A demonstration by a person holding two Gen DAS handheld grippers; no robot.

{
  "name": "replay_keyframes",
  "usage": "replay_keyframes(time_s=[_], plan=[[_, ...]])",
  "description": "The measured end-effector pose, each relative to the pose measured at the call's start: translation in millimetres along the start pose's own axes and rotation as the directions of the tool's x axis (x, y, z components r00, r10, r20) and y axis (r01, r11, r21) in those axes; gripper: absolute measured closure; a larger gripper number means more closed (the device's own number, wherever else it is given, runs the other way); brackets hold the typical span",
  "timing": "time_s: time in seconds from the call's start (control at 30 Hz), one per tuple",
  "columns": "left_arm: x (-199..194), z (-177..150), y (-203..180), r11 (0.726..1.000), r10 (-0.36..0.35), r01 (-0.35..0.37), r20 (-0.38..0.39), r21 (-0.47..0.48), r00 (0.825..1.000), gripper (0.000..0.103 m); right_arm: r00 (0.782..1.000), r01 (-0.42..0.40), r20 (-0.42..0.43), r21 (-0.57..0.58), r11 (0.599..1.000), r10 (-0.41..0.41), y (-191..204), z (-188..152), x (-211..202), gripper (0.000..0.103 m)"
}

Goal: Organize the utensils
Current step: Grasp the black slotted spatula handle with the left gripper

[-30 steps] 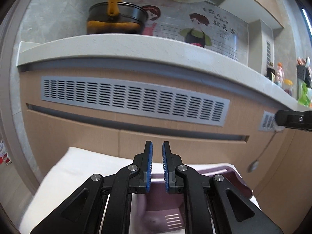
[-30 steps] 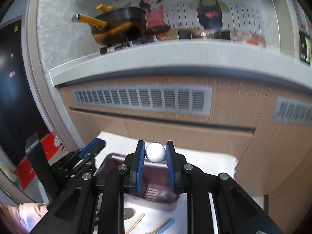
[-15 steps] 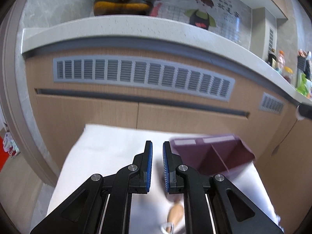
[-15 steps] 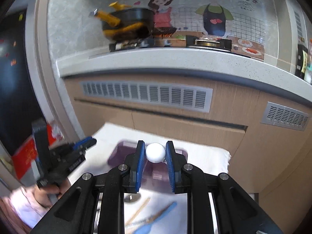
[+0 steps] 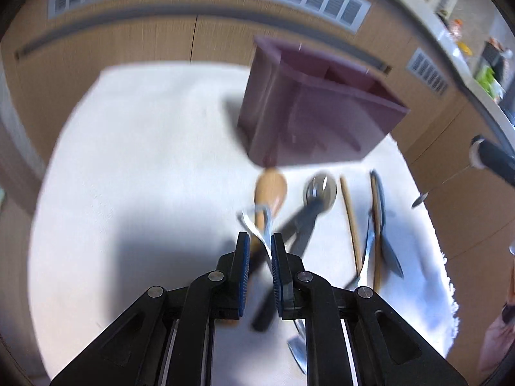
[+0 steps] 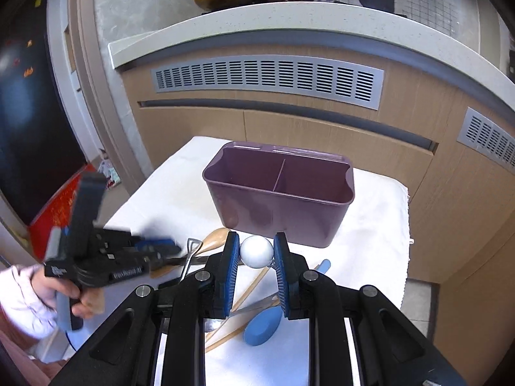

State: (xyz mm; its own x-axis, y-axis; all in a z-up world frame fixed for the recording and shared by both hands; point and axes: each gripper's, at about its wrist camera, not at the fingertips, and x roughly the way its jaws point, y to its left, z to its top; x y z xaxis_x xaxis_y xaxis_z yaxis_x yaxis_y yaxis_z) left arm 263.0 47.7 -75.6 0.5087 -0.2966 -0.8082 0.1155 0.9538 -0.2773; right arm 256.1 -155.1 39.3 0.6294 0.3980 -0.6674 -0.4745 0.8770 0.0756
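A purple two-compartment caddy (image 5: pixel 309 106) (image 6: pixel 280 193) stands on a white cloth (image 5: pixel 145 160). In front of it lie a wooden spoon (image 5: pixel 270 189) (image 6: pixel 215 238), a black-handled metal spoon (image 5: pixel 320 189), chopsticks (image 5: pixel 349 218) (image 6: pixel 251 286) and a blue spoon (image 6: pixel 262 325). My left gripper (image 5: pixel 260 247) (image 6: pixel 173 251) points down over the wooden spoon's handle and a silver handle; its jaws are opening, a narrow gap, with nothing gripped. My right gripper (image 6: pixel 256 251) (image 5: pixel 492 157) is shut on the white ball end (image 6: pixel 256 251) of a thin metal spoon (image 5: pixel 420 197), which hangs below it.
Behind the table are wooden cabinet fronts with grey vents (image 6: pixel 267 77) and a pale counter (image 6: pixel 289 16) with a black and yellow pan. The cloth's right edge (image 6: pixel 405 212) drops to the floor. A person's hand (image 6: pixel 87 302) holds the left gripper.
The left gripper tipped down from facing the cabinet to the utensils on the cloth, and its gap widened slightly. The right gripper sank toward the caddy with the ball still held.
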Motion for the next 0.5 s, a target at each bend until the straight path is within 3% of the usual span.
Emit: replay_keyframes(time_s=[0.13, 0.17, 0.3, 0.4, 0.47, 0.5], plan=[[11.7, 0.2, -16.1, 0.999, 0.043, -0.043, -0.030, -0.010, 0.999, 0.055, 1.000, -0.007, 0.009, 0.019, 1.000, 0.007, -4.2, -3.8, -3.1, 0.083], [13.7, 2.1, -19.9, 0.998, 0.068, -0.068, -0.026, -0.010, 0.997, 0.054, 1.000, -0.010, 0.010, 0.024, 1.000, 0.010, -5.5, -5.2, -3.3, 0.083], [29.5, 12.0, -26.1, 0.986, 0.163, -0.164, -0.044, -0.016, 0.986, 0.054, 0.999, -0.030, 0.024, 0.047, 0.998, 0.029, -11.0, -11.2, -7.0, 0.083], [36.2, 16.6, -24.7, 0.989, 0.140, -0.141, -0.026, -0.051, 0.990, 0.055, 0.999, -0.034, 0.038, 0.056, 0.998, 0.032, -14.4, -15.7, -10.9, 0.083], [36.7, 17.6, -25.7, 0.989, 0.138, -0.138, 0.002, -0.049, 0.990, 0.082, 0.998, -0.045, 0.040, 0.066, 0.997, 0.043, -16.9, -18.4, -11.3, 0.083], [35.6, 17.2, -26.0, 0.990, 0.135, -0.134, 0.010, -0.044, 0.991, 0.083, 0.998, -0.052, 0.039, 0.072, 0.996, 0.049, -17.9, -19.7, -11.1, 0.083]])
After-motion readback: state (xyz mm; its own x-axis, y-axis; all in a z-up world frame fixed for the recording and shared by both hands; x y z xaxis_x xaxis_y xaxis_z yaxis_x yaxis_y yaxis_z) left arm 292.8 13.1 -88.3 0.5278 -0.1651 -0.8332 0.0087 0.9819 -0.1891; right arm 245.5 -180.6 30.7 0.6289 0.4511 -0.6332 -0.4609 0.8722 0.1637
